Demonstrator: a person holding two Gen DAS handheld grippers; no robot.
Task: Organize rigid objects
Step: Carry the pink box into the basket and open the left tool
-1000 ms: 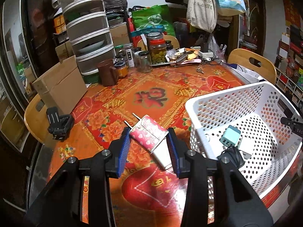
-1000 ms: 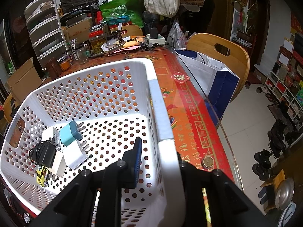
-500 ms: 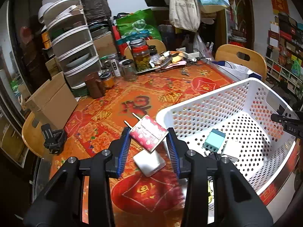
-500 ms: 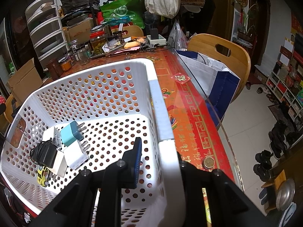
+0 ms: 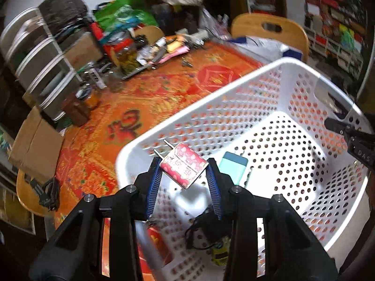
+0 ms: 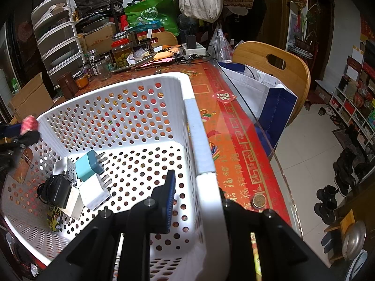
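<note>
left gripper (image 5: 184,172): pinching the pink patterned plug adapter (image 5: 183,167), held above the near-left corner inside the white basket (image 5: 276,70)
right gripper (image 6: 195,187): clamped on the basket's side rim
basket floor: teal charger (image 6: 89,165), white adapters, black plug
basket: on the worktop (image 5: 150,98)
</note>
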